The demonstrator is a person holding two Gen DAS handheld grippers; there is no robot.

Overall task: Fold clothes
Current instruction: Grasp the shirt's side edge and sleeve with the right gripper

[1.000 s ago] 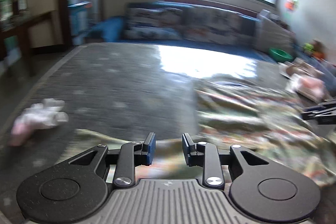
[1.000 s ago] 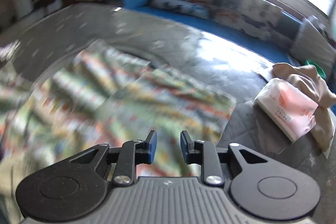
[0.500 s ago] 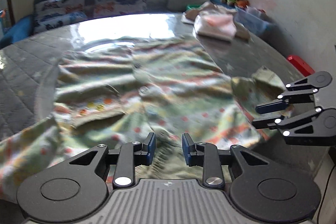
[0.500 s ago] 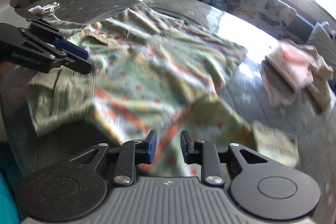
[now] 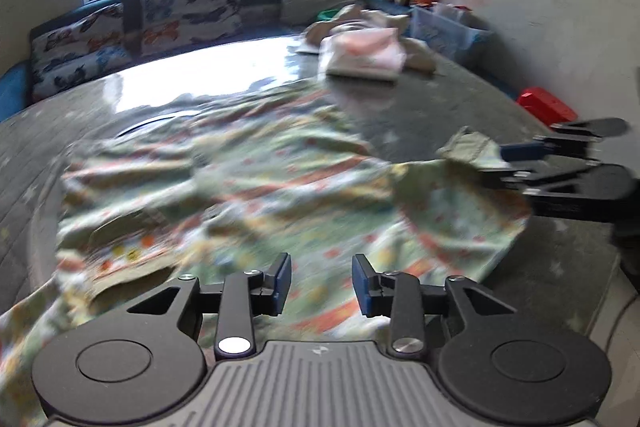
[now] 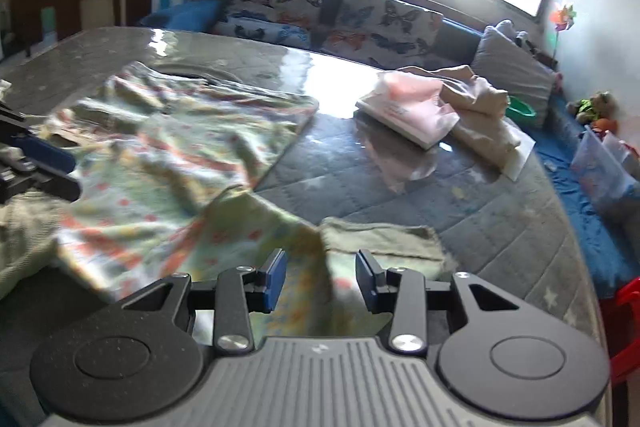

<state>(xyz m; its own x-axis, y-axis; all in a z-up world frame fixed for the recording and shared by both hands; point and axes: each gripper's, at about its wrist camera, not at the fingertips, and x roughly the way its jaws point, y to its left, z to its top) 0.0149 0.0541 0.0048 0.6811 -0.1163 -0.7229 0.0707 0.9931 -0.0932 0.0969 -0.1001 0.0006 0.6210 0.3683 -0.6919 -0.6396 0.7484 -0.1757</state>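
Now the patterned garment lies spread and rumpled across the grey quilted tabletop, filling the middle of the left wrist view from about nine o'clock to three o'clock. Low over its near edge hangs the left gripper, its jaws spread after just opening, with cloth showing in the gap beneath but nothing pinched. At three o'clock in that view the right gripper sits by a raised green cuff; in its own view the right gripper has jaws likewise spread and just opened, with a fold of the garment lying between them unpressed. Toward one o'clock, well apart from the garment, a folded pink piece rests beside a beige heap.
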